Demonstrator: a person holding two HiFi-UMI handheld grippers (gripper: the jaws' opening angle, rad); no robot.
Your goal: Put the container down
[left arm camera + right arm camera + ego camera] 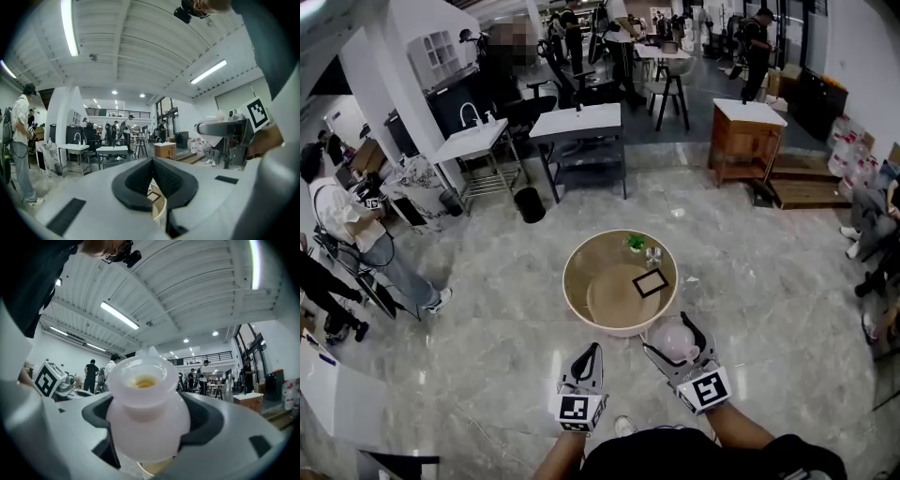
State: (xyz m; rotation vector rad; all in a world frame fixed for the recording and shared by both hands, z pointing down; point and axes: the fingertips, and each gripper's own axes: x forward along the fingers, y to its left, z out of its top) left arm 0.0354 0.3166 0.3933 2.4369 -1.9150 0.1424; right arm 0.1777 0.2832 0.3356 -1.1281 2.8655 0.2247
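The left tongs [592, 354] were pressed together, empty. Right of them, the right tongs [676, 337] pinched the translucent container [147, 413] by its belly. It looked light, squashy and slick. The right gripper view alone showed something yellowish inside; the head view alone placed it just short of the round tabletop [577, 298].

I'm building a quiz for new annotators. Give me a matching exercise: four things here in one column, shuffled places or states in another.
1 translucent container
2 left gripper
3 small green plant
4 black square frame

A far side of the round table
B jaws together, nothing between
C between the jaws of the right gripper
D flat on the table, nearer the person

Pairs: 1-C, 2-B, 3-A, 4-D
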